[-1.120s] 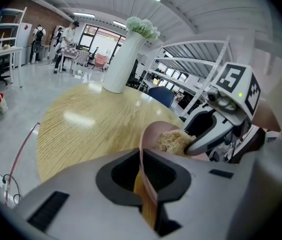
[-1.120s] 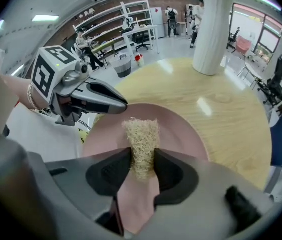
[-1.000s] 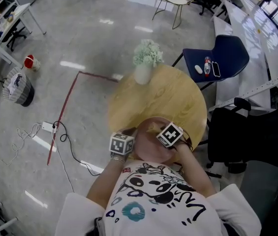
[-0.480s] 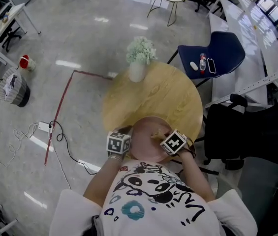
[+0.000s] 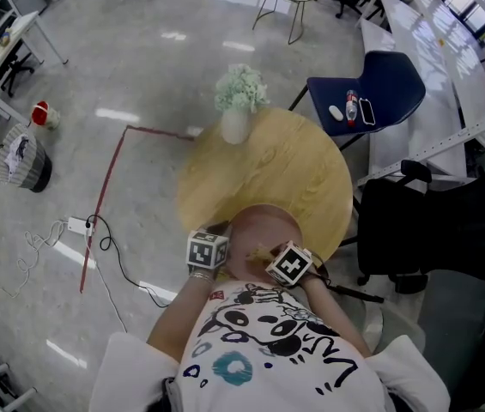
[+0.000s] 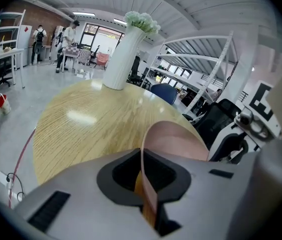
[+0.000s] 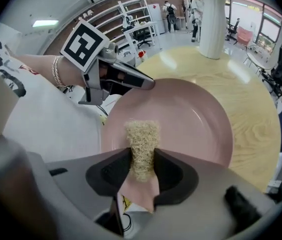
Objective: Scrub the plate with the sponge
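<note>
A pink plate [image 5: 263, 226] lies at the near edge of the round wooden table [image 5: 285, 166]. My left gripper [image 5: 225, 251] is shut on the plate's left rim; in the left gripper view the rim [image 6: 173, 139] runs edge-on between the jaws of the left gripper [image 6: 146, 184]. My right gripper [image 5: 266, 256] is shut on a tan fibrous sponge [image 7: 141, 141]. The sponge's far end rests on the plate [image 7: 185, 116] near its close rim. The right gripper [image 7: 141, 166] sits low over the plate. The left gripper [image 7: 148, 84] shows at the plate's far-left rim.
A white vase [image 5: 235, 123] with pale flowers stands at the table's far edge. A blue chair [image 5: 392, 80] with small items on it is beyond the table on the right, a black chair [image 5: 435, 230] closer right. A power strip and cable [image 5: 79, 224] lie on the floor at left.
My right gripper has drawn the sponge across the plate toward the person's body. The left gripper has kept its hold on the rim.
</note>
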A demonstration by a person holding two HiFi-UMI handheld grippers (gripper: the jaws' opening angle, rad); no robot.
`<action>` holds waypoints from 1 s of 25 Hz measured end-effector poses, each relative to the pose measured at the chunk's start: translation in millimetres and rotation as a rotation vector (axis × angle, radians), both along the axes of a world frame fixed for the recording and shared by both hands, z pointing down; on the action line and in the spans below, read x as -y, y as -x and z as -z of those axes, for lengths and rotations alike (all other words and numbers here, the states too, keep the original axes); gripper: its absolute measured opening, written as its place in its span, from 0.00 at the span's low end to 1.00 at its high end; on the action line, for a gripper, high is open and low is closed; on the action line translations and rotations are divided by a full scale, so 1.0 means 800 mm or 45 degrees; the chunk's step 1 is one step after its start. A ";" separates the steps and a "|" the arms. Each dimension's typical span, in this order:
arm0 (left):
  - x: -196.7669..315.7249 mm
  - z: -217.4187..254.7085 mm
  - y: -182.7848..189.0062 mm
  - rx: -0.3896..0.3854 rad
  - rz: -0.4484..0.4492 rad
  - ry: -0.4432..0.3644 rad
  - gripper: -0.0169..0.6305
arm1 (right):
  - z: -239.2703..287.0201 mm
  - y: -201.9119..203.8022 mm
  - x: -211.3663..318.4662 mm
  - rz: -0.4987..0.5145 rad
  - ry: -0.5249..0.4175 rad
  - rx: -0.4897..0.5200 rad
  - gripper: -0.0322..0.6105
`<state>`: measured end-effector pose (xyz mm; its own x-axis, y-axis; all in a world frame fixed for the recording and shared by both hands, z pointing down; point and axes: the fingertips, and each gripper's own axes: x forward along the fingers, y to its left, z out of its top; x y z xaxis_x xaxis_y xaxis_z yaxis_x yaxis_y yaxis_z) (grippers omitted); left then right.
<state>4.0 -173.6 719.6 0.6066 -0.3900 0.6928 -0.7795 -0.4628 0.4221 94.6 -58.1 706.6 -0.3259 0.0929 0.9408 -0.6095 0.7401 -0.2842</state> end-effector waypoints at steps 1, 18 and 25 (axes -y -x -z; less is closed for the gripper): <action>0.000 0.000 0.000 0.000 -0.001 0.002 0.07 | 0.000 0.007 0.004 0.017 -0.010 0.011 0.29; -0.004 -0.001 0.000 0.020 -0.039 0.019 0.07 | -0.001 0.016 0.070 -0.031 -0.134 0.030 0.29; -0.005 -0.001 0.001 0.019 -0.055 0.021 0.07 | -0.008 0.018 0.065 -0.037 -0.139 0.031 0.29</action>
<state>3.3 -169.6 720.0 0.6121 -0.3522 0.7080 -0.7654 -0.4891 0.4184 80.1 -110.1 712.7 -0.3495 -0.0197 0.9367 -0.6250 0.7497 -0.2175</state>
